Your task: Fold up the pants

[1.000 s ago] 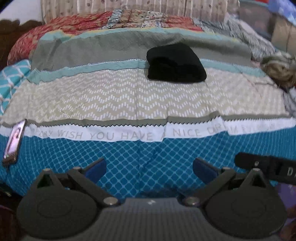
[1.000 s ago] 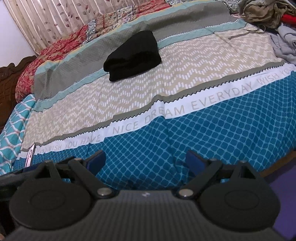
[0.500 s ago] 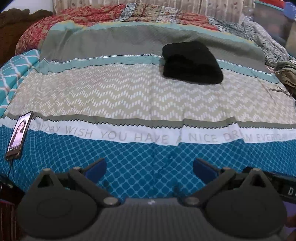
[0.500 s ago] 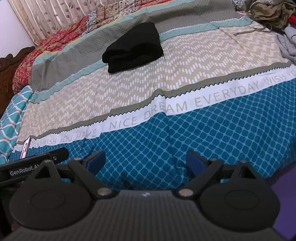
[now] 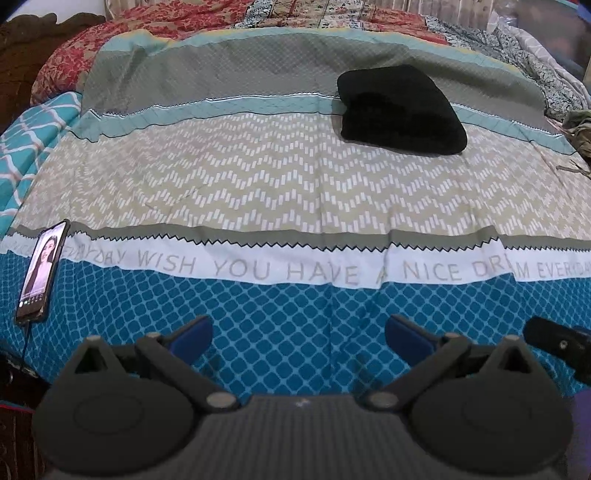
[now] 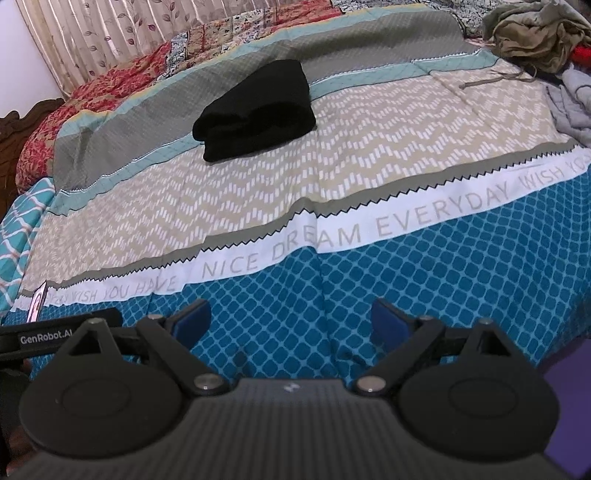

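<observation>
Black pants (image 5: 400, 110) lie folded into a thick bundle on the far half of the bed; the right wrist view shows the same bundle of pants (image 6: 258, 110) at upper middle. My left gripper (image 5: 297, 338) is open over the blue-patterned near edge of the bedspread, far short of the pants, nothing between its blue pads. My right gripper (image 6: 291, 321) is open too, hovering over the same blue strip, empty. The right gripper's body (image 5: 557, 341) pokes in at the left view's right edge.
A phone (image 5: 42, 271) with a lit screen lies at the bed's left edge, cable attached. A heap of olive and grey clothes (image 6: 535, 40) sits at the far right. Red patterned bedding (image 5: 155, 33) and curtains (image 6: 92, 33) are at the back. Dark wooden bed frame (image 6: 18, 122) at left.
Both grippers have moved in and tilted a little; the pants now appear larger and further right in the left view. The pants themselves have not moved. Both stay open.
</observation>
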`<state>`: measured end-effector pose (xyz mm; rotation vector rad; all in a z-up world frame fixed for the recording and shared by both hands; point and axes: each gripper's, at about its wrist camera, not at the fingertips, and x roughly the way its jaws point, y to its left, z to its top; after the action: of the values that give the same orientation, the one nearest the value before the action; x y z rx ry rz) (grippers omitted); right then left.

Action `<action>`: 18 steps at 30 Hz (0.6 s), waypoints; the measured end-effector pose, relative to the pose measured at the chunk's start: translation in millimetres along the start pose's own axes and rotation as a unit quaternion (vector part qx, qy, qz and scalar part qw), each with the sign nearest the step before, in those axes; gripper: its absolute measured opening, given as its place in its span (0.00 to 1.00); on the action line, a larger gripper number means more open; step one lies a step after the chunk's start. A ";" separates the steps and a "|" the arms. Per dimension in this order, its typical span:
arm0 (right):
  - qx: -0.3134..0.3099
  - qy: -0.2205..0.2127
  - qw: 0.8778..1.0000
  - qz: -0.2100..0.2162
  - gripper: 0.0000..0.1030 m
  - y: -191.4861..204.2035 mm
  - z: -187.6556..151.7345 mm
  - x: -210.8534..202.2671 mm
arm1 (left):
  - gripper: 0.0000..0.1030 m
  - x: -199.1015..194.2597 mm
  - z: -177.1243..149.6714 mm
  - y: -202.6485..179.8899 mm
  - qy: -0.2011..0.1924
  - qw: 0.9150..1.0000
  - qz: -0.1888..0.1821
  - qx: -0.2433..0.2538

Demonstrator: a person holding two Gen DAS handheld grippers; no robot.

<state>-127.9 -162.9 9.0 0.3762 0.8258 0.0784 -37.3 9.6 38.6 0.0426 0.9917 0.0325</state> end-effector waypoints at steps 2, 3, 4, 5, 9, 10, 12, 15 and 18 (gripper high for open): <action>-0.001 -0.003 1.000 0.000 0.92 -1.3 0.8 -1.4 | 1.00 0.1 0.5 0.5 -0.001 1.000 0.002 0.001; -0.002 -0.005 1.000 0.000 0.92 -0.7 0.7 -2.2 | 1.00 -0.4 0.7 0.5 -0.003 1.000 0.004 0.001; -0.002 -0.006 1.000 -0.001 0.92 -0.8 0.9 -2.6 | 1.00 -1.2 1.0 0.3 -0.005 1.000 0.007 0.000; -0.003 -0.006 1.000 -0.001 0.92 -0.7 0.8 -3.0 | 1.00 -1.8 1.2 0.6 -0.009 1.000 0.011 0.001; -0.004 -0.011 1.000 -0.002 0.92 -1.7 0.8 -5.1 | 1.00 -8.1 3.1 2.9 -0.034 0.999 0.032 0.003; -0.005 -0.012 1.000 -0.002 0.92 -2.9 1.3 -5.6 | 1.00 -10.4 3.7 3.9 -0.042 0.998 0.038 0.004; -0.005 -0.015 1.000 -0.003 0.92 -3.2 1.2 -6.8 | 1.00 -14.5 4.8 5.5 -0.054 0.997 0.047 0.003; -0.008 -0.016 1.000 -0.002 0.92 -2.7 2.0 -7.9 | 1.00 -20.5 6.9 8.1 -0.070 0.996 0.060 0.002; -0.018 -0.020 1.000 -0.001 0.92 -1.3 7.4 -10.8 | 1.00 -24.4 8.9 11.9 -0.081 0.994 0.068 -0.002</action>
<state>-129.9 -168.5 20.7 0.3429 0.7838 0.0838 -43.3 20.2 64.5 0.1070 0.8259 0.1538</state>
